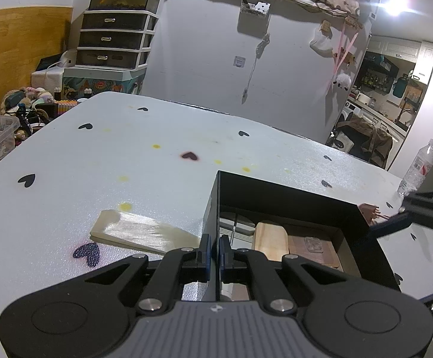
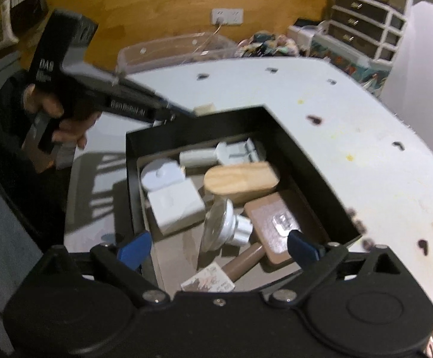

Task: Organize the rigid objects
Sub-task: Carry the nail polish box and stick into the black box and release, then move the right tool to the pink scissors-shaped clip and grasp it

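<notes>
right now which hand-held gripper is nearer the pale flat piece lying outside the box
Left. The left hand-held gripper clamps the black box wall beside the pale flat piece; the right hand-held gripper hovers open over the box.

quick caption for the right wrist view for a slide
Open right gripper above a black box of sorted items, while the left gripper clamps the box's far wall.

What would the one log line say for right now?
left gripper: shut on black box wall | right gripper: open above box, holding nothing | pale wooden piece: on table, outside box
</notes>
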A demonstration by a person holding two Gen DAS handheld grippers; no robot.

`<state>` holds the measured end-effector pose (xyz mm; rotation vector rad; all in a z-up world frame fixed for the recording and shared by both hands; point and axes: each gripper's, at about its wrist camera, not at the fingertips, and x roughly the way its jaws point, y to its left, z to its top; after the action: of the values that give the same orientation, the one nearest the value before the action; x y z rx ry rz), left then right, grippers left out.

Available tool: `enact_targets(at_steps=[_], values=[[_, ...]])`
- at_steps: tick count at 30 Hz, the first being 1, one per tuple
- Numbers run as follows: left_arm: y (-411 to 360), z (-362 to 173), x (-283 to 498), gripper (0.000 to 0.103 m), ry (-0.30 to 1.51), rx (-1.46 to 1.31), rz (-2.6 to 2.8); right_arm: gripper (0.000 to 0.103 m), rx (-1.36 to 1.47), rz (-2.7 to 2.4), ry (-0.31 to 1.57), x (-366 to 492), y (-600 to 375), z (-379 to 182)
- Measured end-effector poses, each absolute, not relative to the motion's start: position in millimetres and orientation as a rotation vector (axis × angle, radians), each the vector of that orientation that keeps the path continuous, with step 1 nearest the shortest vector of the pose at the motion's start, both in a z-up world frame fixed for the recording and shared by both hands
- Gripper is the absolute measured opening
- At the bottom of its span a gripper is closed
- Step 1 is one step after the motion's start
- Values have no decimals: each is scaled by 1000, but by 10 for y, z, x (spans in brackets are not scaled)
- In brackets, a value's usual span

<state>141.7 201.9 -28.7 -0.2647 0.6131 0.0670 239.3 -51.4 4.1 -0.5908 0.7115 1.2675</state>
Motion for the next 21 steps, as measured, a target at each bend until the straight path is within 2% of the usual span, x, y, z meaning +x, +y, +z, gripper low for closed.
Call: enact_targets(at_steps=[11, 21], values=[[2033, -281, 1411, 5, 611, -262, 67, 103, -446, 1038, 532, 2340, -724, 310], [2036, -282, 1411, 5, 611, -264, 67, 103, -186, 622, 493, 2695, -1247, 260]])
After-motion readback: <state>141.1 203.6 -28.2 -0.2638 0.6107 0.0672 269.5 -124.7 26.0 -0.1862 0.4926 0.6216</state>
